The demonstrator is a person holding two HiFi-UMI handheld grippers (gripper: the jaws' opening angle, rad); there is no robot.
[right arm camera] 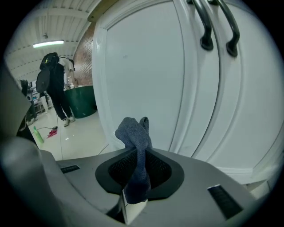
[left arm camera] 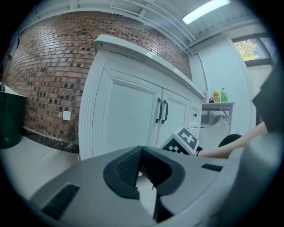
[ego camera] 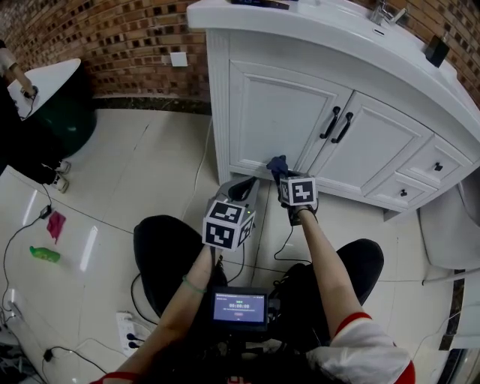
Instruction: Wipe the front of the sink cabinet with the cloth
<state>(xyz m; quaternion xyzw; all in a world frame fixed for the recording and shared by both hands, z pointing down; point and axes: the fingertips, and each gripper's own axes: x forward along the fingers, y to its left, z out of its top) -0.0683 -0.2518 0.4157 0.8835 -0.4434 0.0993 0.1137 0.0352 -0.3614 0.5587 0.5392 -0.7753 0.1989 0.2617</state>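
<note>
1. Screen lit blue, nearest of all, low down between two bare arms.
2. Just past it, left gripper, held a little way off the cabinet. Jaws pressed together, nothing between them.
3. Right beside that, right gripper, jaws squeezed tight on the cloth. Dark blue cloth, with a bunched end poking out past the tips.
4. Cloth up close to the bottom of the left door of the white sink cabinet. Touching or just short of it, hard to tell.
5. Both doors shut, with two black handles side by side in the middle. Small drawers off to the right, shut too, so insides hidden.
6. Up top, a tap over the white counter.
7. Far to the left on the shiny floor, a green bottle lying down, with a pink rag near it.
8. Farther back, a big green bin by the brick wall. No way to see what is in it.
9. Farthest off, seen from the right gripper view, a person in dark clothes standing next to that bin.
</note>
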